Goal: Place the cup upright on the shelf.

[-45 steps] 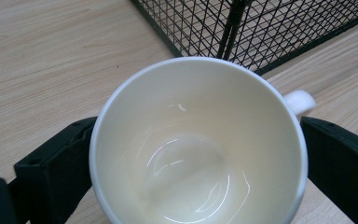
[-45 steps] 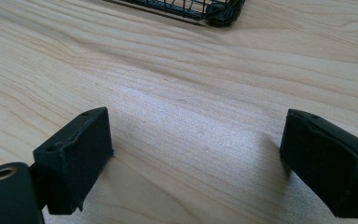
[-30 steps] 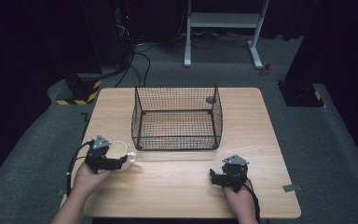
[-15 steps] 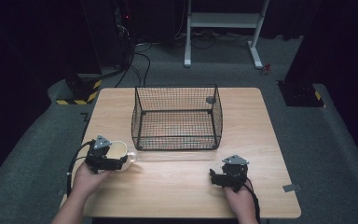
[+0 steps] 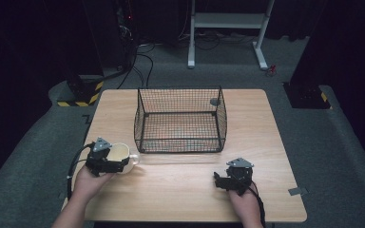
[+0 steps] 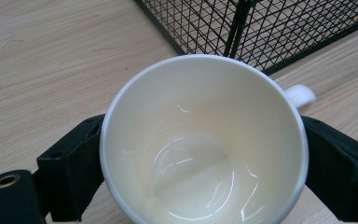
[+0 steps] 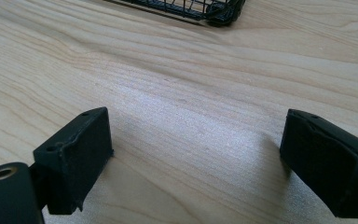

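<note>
Left gripper (image 6: 200, 154): jaws clasp a cream ceramic mug (image 6: 203, 144) by its outer walls, one on each side, handle pointing beyond them toward the black wire basket (image 5: 179, 119). Right gripper (image 7: 196, 163): jaws spread wide over bare wooden table (image 7: 191, 93), nothing between them.

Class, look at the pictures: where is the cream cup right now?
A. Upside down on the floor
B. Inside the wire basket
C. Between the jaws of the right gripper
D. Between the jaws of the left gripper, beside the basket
D: the cup sits upright between the left gripper's jaws, just outside the wire basket; the right gripper is empty.
</note>
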### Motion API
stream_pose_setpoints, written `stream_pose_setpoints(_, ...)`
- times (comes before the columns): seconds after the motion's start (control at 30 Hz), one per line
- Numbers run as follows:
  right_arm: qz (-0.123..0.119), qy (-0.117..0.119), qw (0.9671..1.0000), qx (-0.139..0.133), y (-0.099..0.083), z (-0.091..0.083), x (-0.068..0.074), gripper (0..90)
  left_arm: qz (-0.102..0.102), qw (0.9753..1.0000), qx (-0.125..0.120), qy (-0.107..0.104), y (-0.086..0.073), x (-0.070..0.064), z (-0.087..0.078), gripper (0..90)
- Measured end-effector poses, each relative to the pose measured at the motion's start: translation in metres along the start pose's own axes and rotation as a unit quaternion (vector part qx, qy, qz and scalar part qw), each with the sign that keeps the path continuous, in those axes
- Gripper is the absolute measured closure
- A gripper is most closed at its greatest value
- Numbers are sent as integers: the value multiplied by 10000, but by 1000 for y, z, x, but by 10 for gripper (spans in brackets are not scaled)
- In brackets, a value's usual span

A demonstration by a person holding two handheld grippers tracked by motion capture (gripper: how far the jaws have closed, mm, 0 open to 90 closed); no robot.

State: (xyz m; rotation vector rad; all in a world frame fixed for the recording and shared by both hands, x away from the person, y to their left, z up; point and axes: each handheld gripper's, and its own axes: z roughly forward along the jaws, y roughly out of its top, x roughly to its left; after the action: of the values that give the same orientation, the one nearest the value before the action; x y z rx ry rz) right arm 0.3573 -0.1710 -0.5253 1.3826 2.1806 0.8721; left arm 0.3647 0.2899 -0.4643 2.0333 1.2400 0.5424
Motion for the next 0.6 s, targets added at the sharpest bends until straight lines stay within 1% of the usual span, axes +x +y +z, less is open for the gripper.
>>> stream_pose_setpoints(0.17, -4, 1, 10000, -1, 0, 0, 0, 86, 33, 10000, 64, -10, -1, 0, 3, 93)
stream_pose_setpoints(0.33, 1, 0, 10000, 0, 0, 0, 0, 86, 39, 9997, 240, -50, -3, 1, 9, 82)
stream_pose_setpoints(0.47, -6, 3, 10000, -1, 0, 0, 0, 86, 28, 9997, 225, -44, -4, 1, 9, 88)
stream_pose_setpoints(0.57, -8, 4, 10000, -1, 0, 0, 0, 86, 50, 9997, 227, -7, -4, 0, 9, 91)
stream_pose_setpoints(0.6, 0, 3, 10000, 0, 0, 0, 0, 86, 89, 9997, 231, 9, -4, 0, 8, 91)
